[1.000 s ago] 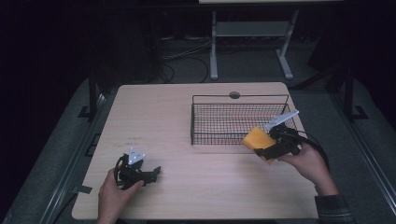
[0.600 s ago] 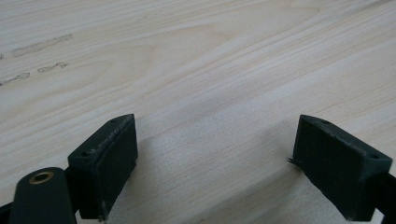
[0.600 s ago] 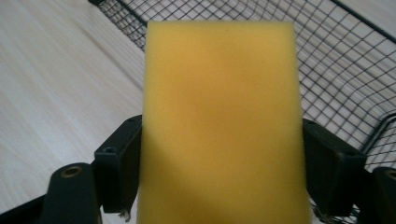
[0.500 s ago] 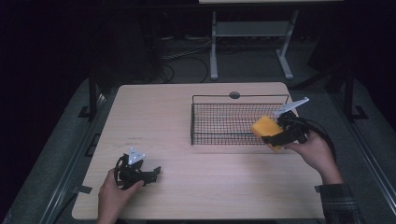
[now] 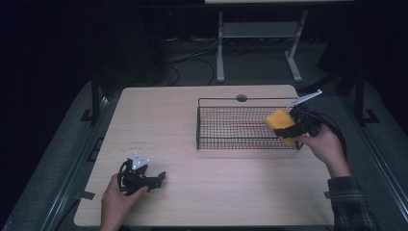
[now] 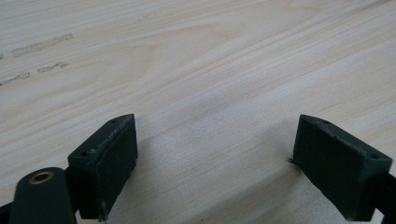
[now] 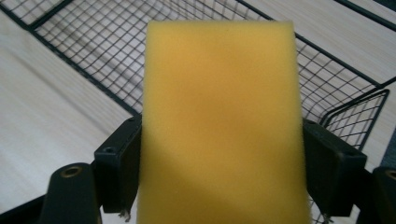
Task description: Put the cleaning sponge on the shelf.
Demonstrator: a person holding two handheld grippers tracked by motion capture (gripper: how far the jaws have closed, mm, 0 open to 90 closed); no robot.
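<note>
Right hand-held gripper, clamped on the yellow rectangular foam sponge, has moved over the black wire mesh basket's right end. Drop looks imminent. Left hand-held gripper idles released on the wooden tabletop.

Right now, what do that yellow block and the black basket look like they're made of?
The yellow block looks like soft foam, probably a sponge: matte, finely porous, with fuzzy edges where the right gripper clamps it. The basket looks like thin metal wire with a black coating: an open grid of fine rods on a thicker rim.
</note>
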